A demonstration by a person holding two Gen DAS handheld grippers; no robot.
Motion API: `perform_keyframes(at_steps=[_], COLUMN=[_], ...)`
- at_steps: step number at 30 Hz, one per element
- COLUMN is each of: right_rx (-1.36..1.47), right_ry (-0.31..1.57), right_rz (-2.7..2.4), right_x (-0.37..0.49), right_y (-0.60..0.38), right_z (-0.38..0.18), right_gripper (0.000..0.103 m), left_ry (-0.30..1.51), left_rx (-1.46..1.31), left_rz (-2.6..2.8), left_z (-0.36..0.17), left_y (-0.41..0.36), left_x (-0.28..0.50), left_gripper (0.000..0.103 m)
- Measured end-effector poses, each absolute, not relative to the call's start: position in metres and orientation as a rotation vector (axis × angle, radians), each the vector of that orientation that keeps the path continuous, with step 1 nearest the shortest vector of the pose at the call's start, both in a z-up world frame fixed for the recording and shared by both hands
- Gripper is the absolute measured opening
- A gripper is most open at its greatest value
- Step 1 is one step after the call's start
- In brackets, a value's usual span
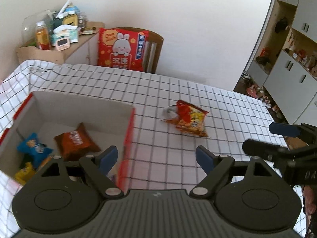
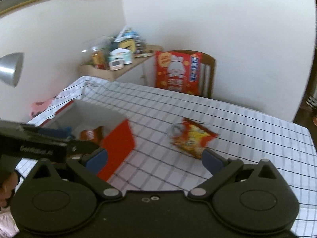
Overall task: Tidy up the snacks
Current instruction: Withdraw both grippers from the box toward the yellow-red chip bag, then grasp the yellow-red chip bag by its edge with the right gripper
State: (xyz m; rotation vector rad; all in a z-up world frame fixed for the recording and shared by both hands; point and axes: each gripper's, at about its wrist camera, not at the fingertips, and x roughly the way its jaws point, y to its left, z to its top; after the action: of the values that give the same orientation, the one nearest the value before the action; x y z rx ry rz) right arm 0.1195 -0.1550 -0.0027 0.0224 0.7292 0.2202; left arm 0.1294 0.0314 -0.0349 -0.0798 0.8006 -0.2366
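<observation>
a crinkled red and yellow snack packet [image 1: 189,119] lies alone on the desk [image 1: 227,107], which is covered with a white black-checked cloth, well apart to the right of an open cardboard box with red outer walls [image 1: 128,130]. inside the box lie a brown snack packet [image 1: 76,141], a blue snack packet [image 1: 33,144] and a yellow one [image 1: 24,171]. the left gripper [image 1: 156,156] hangs over the box's right wall, fingers spread, nothing between them. the right gripper [image 2: 155,159] is beside it, fingers wide apart and empty, near the lone packet.
</observation>
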Motion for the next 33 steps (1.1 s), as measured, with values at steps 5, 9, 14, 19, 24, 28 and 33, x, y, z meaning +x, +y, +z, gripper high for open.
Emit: perform_keyframes(at_steps=[5,9,14,19,24,28,33], right_rx=[0.084,0.132,0.149,0.173,0.187,0.170,0.168], right_ry=[0.752,0.785,0.830,0.894,0.959,1.000,1.019], right_rz=[0.168,0.130,0.101,0.086,0.064,0.057,0.065], right_x=[0.145,0.176,0.216,0.253,0.279,0.294,0.307], right_y=[-0.191,-0.206,-0.211,-0.214,-0.213,-0.209,-0.203], right_z=[-0.005,-0.021,-0.050,-0.082,-0.110,-0.128,-0.140], right_gripper=[0.102,0.102,0.102,0.102,0.101,0.098,0.091], left_ry=[0.792,0.792,0.789,0.799,0.830,0.846,0.866], left_rx=[-0.120,-0.120,-0.140,-0.137,-0.119,-0.101,-0.090], left_rz=[-0.236,-0.201,-0.176,-0.144,-0.096,-0.067,-0.056], left_z=[-0.040,-0.047,-0.056,-0.066,-0.076,-0.082,-0.090], left_y=[0.007,-0.005,-0.013,-0.018,-0.020,-0.023,-0.026], left_x=[0.146,0.160,0.175,0.189,0.202,0.212,0.222], left_gripper=[0.101,0.101,0.101,0.101,0.101,0.101,0.101])
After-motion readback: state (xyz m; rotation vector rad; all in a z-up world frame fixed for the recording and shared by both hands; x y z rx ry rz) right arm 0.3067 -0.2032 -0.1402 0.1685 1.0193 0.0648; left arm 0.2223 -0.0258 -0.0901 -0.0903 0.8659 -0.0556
